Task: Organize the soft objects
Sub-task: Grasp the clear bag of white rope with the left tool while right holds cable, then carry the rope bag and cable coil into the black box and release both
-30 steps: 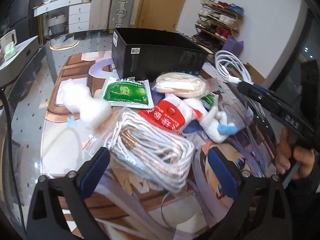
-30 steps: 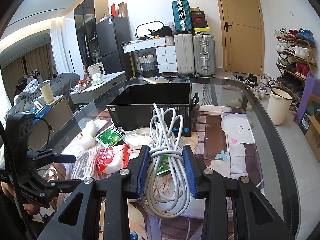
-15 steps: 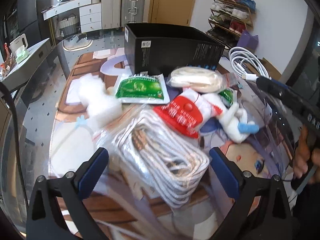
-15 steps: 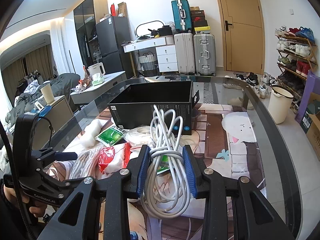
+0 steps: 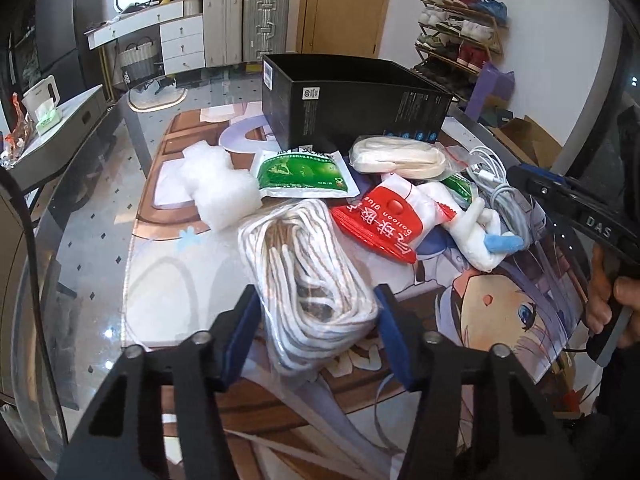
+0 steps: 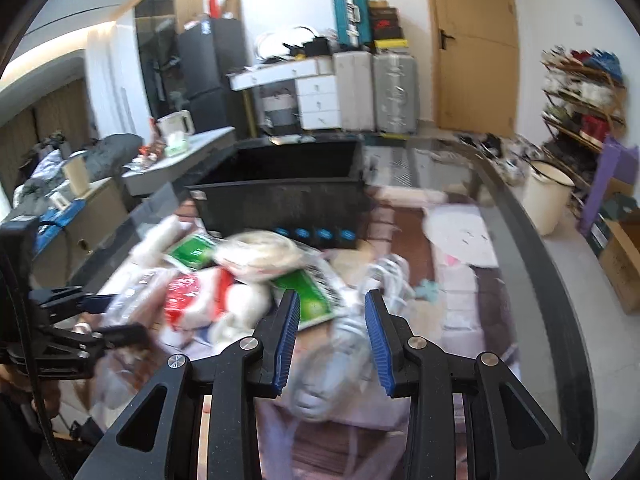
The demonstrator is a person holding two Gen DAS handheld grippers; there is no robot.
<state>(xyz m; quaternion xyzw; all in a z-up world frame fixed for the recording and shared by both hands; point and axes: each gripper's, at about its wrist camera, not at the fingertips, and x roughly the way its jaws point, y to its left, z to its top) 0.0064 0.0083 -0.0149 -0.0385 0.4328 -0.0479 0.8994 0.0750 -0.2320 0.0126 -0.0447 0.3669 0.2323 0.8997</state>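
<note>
My left gripper [image 5: 316, 320] is shut on a clear bag of white rope [image 5: 312, 280] lying on the printed mat. My right gripper [image 6: 332, 332] is open; the white cable coil [image 6: 344, 340] lies loose on the table between and below its fingers, blurred by motion. The cable also shows in the left wrist view [image 5: 496, 180]. A black open box [image 5: 352, 104] stands at the back, also seen in the right wrist view [image 6: 288, 200]. Between lie a white foam wad [image 5: 218, 188], a green packet [image 5: 300, 172], a cream rope bag [image 5: 396, 156], a red-and-white packet [image 5: 384, 220] and a white plush [image 5: 476, 236].
The glass table's curved edge [image 6: 532, 260] runs along the right. A white bucket [image 6: 548, 196] stands on the floor beyond it. The right gripper's body [image 5: 580, 216] and the hand holding it sit at the right of the left wrist view.
My left gripper has closed from wide open onto the rope bag. My right gripper has opened and let go of the white cable coil, which now lies on the table.
</note>
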